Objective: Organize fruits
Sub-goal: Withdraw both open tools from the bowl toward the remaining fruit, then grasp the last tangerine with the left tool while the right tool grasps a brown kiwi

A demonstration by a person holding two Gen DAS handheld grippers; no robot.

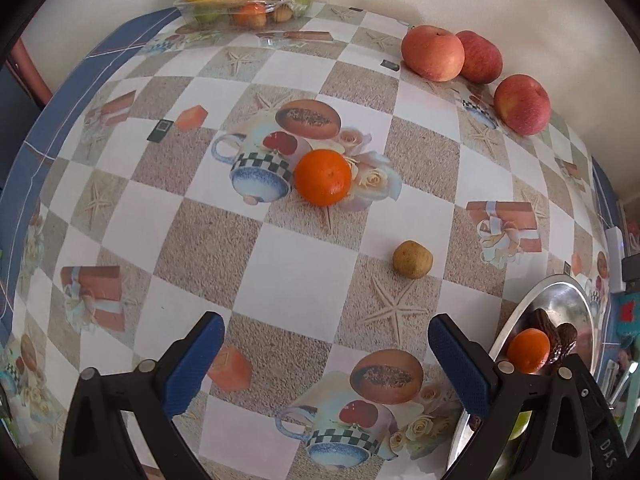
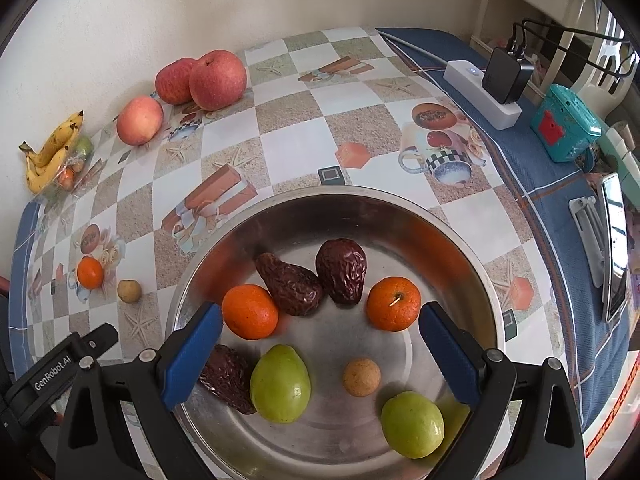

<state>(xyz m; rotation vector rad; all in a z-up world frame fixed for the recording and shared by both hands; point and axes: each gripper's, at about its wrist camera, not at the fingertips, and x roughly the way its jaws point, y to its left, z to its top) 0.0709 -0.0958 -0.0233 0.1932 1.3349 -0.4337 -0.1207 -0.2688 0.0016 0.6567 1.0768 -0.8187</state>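
Desk (image 2: 288, 136) carries a steel bowl (image 2: 460, 240) holding oranges, green fruits and dates. Three apples (image 1: 432, 53) sit by the wall. One orange (image 1: 322, 177) and a small brown fruit (image 1: 412, 259) lie loose (apart). Left tool (image 1: 326, 360) and right tool (image 2: 320, 354) both gape wide, empty.

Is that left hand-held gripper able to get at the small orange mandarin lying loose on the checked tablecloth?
Probably yes: the left hand-held gripper is open, and only bare checked tablecloth lies between it and the small orange mandarin.
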